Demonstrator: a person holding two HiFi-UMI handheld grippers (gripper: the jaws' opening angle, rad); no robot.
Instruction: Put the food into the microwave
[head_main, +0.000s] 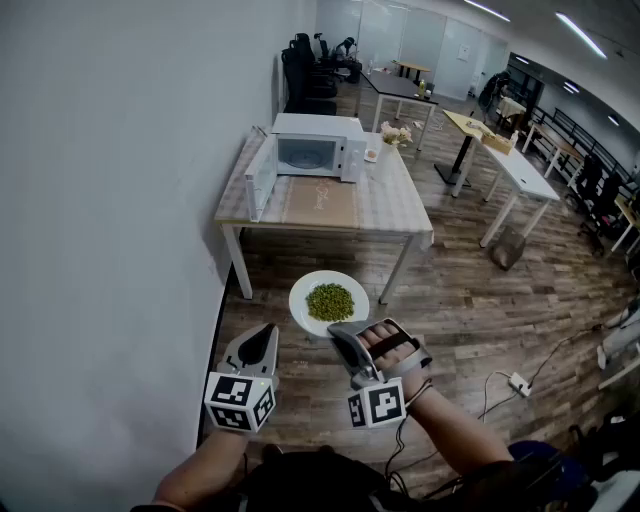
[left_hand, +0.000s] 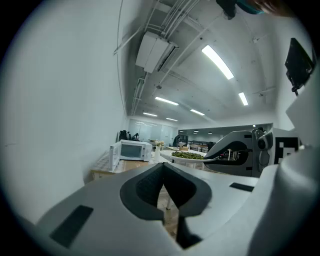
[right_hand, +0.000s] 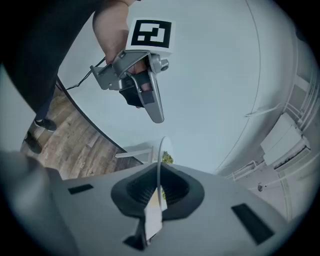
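Round white plate of green peas (head_main: 329, 302), location?
— Mid-air, rim clamped in right claw (head_main: 340, 335), well apart from white open-door microwave (head_main: 310, 150) on pale cloth-covered worktop (head_main: 395, 200).
— Left claw (head_main: 258, 345)?
— Jaws together, empty.

My right hand-held gripper (head_main: 345, 342) covers the near rim of the plate (head_main: 303, 292) in the head view. From the right gripper view the plate is edge-on, so the food (right_hand: 167, 159) is nearly all hidden (just a green scrap shows). Inside the microwave (head_main: 318, 150) all is too small to read, as are the bits (head_main: 395, 133) beside it on the desk (head_main: 392, 208).
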